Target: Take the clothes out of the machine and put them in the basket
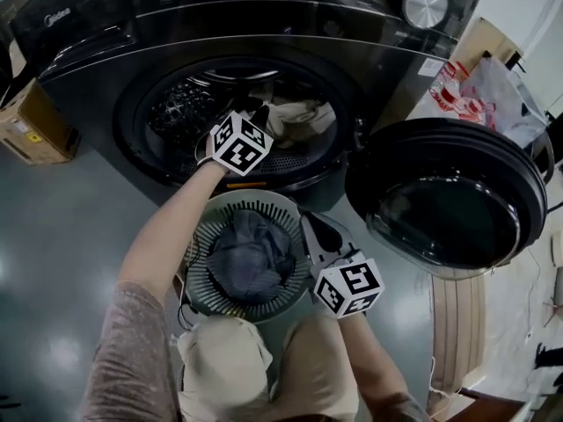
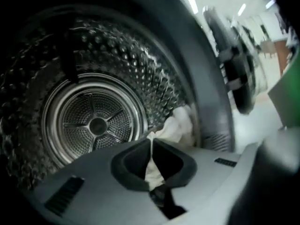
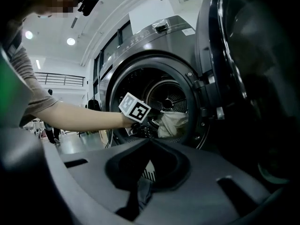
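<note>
A pale cloth [image 2: 153, 167] sits pinched in my left gripper [image 2: 151, 143], low in the middle of the left gripper view. My jaws are pressed together on a fold of it. The rest bunches just beyond my tips, against the right lip of the drum [image 2: 93, 121], still inside the machine [image 1: 106, 51].

In the head view the basket [image 1: 204, 229] stands below the drum's mouth at lower centre, with a grey garment [image 1: 251, 253] lying in it.

My right gripper [image 3: 149, 143] lies at the basket's right rim with its jaw tips meeting. Basket ribs and grey fabric show in the gap behind the tips; whether they nip anything I cannot tell.

The door [image 1: 449, 192] hangs open at the right.
</note>
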Available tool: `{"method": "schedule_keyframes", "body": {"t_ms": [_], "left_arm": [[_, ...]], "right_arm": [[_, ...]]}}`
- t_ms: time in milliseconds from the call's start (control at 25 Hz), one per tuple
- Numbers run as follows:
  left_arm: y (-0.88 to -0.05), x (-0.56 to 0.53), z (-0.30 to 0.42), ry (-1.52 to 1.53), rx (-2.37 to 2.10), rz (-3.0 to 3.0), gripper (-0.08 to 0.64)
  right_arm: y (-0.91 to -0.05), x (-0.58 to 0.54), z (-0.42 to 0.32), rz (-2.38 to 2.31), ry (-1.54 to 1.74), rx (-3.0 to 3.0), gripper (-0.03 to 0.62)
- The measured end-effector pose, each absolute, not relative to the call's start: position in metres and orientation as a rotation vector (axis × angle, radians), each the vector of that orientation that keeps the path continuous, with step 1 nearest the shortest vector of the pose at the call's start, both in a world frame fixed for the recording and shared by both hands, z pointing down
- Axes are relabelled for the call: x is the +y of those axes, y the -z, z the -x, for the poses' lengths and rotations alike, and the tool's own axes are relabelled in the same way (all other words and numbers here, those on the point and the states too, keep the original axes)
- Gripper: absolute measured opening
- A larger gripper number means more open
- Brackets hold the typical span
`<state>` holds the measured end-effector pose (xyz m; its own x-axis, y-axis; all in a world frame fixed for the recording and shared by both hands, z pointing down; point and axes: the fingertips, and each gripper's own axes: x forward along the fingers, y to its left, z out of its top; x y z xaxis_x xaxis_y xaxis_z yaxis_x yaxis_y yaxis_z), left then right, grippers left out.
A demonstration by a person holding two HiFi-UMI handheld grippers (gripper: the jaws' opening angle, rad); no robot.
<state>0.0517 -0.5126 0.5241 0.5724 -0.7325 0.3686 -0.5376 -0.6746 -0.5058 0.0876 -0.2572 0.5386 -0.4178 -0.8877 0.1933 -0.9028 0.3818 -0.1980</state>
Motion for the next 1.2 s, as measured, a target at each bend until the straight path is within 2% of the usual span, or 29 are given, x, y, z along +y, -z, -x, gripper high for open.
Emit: {"method": "schedule_keyframes", "body": {"t_ms": [640,880,1080,1120,1200], "left_arm": [[-0.467,-0.272,-0.01,0.61,1.087,2.805,0.015],[-0.451,-0.212,0.025,0.557,1.158,2.864,0.014],[-0.462,-0.194,0.036,0.638,1.162,2.869,0.018],[-0.466,-0.193,0.036,0.643,1.161,2.884,0.04],[-0.468,-0.191,0.033,0.619,1.146,2.923,0.17]], "right_arm": [[-0.477,-0.187,-0.118,-1.629,-0.25,-2.614,-0.003],[-0.464,-0.189,-0.108,-1.592,-0.236,-2.666,-0.003],[-0.463,-0.185,-0.091,-1.552,-0.25,-2.696,-0.003],[-0.464,-0.183,-0.087,-1.54,-0.25,-2.698,-0.003],[-0.467,-0.18,-0.083,-1.527,-0.249,-2.696,-0.003]]}}
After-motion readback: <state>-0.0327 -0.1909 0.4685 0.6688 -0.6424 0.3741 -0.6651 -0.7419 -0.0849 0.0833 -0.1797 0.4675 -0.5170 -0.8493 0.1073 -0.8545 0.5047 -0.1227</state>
